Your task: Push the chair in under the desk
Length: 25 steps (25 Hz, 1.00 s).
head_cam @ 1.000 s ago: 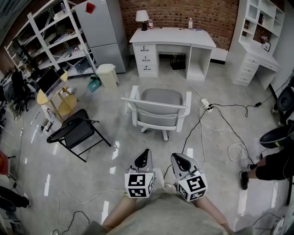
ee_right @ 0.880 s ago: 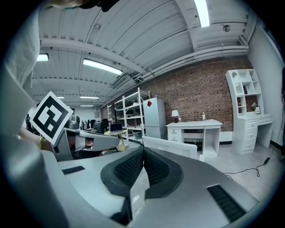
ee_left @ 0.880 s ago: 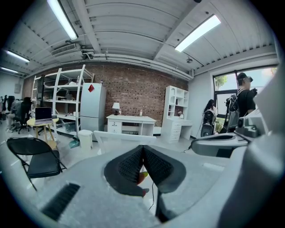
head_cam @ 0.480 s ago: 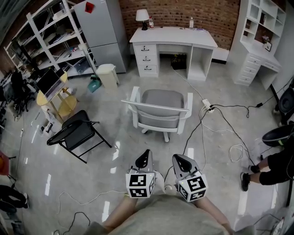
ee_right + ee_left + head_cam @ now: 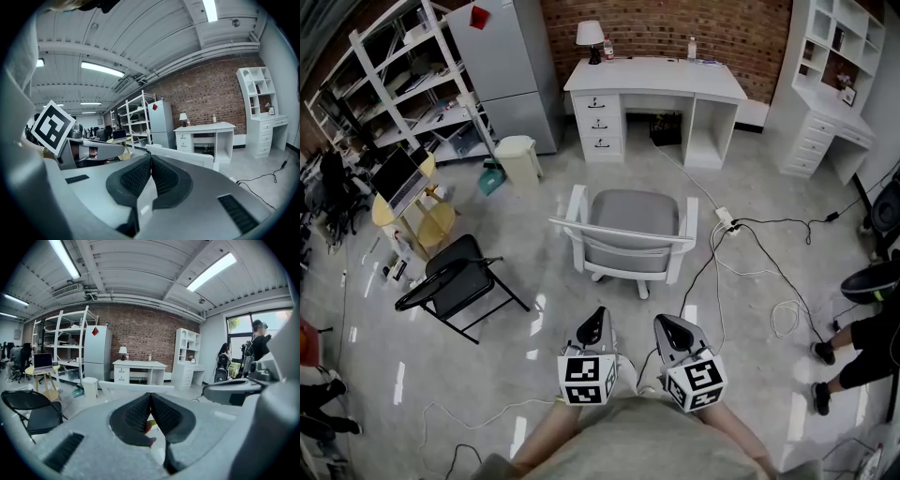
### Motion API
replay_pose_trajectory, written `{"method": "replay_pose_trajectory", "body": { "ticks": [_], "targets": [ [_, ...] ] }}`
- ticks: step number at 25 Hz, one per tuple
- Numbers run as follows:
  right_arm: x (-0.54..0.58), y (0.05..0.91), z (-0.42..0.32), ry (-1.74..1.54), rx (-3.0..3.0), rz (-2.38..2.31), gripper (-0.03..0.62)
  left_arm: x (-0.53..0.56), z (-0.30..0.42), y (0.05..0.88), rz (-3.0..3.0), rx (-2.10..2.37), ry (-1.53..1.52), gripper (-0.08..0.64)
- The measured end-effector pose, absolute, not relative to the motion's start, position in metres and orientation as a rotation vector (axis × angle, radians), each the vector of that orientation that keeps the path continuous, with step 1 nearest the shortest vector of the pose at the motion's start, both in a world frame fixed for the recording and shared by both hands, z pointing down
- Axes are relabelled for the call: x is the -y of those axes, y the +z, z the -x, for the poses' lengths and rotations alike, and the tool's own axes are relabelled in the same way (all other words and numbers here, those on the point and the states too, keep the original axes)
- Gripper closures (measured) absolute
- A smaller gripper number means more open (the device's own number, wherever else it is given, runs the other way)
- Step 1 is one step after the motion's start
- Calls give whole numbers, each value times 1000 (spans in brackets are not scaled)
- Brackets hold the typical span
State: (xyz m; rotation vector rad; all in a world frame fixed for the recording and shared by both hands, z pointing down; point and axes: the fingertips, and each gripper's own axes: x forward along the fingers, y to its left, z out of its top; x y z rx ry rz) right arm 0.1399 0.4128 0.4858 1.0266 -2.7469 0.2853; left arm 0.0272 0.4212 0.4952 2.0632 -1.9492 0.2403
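Left hand-held gripper (image 5: 598,314), lower centre of head view: jaws together, nothing held, touching nothing. Right hand-held gripper (image 5: 667,323) was just beside it on the right, jaws also pressed together and empty. Both pointed up-frame at the white-framed armchair with grey padded seat and back (image 5: 630,220). It stood mid-frame on the glossy grey floor (image 5: 450,366), backrest toward both hand-held grippers, apart from them. The armchair sat well apart from the white desk with three drawers (image 5: 656,80) at top centre, seat facing the desk's open kneehole. Black folding chair (image 5: 455,281) at left; white power strip with cables (image 5: 724,217) on the floor, right of the armchair.
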Motion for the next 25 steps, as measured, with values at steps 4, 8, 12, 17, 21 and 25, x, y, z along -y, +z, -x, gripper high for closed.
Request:
{"method": "replay_pose_trajectory", "body": {
  "ticks": [4,8,12,17,21,25],
  "targets": [
    [-390,484,-127,283,2751,-1050,583,-399,-13,497,-2078,1942,250,549],
    [-367,484,-116,276,2750,-1061,583,-374,0,498,-2083,1939,257,549],
    [-342,485,-104,268,2749,-1067,583,-348,15,502,-2085,1937,260,549],
    [-311,482,-88,259,2743,-1074,583,-318,31,501,-2091,1928,263,549],
    [-292,480,-75,252,2740,-1069,583,-297,43,501,-2092,1921,267,549],
    [-274,477,-64,252,2731,-1066,583,-279,51,498,-2092,1907,276,549]
  ]
}}
